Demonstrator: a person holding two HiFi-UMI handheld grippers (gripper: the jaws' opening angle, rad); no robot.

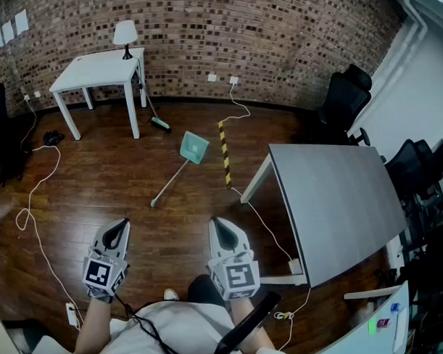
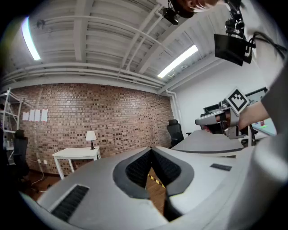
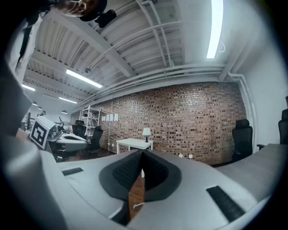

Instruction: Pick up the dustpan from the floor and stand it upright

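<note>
Closest in, a person's white-shirted chest fills the bottom edge of the head view, with two grey handheld grippers held out level over a dark wooden floor [image 1: 134, 176]. Both the left gripper [image 1: 122, 224] and the right gripper [image 1: 216, 222] have their fingers pressed together, with nothing between them.

Well ahead, a teal plastic dustpan with a long pale handle [image 1: 193, 147] lies flat on the floor. It sits between a small white bench [image 1: 94, 68] and the corner of a large grey bench [image 1: 331, 198], just beside a yellow-and-black striped strip [image 1: 224, 154]. Its handle points back toward the left gripper.

The task appears to be at the approach stage. The next move likely calls for stepping closer, lowering a gripper, spreading its fingers and closing them on the handle.

The dustpan's scoop looks empty, though it is too small to be sure.
</note>
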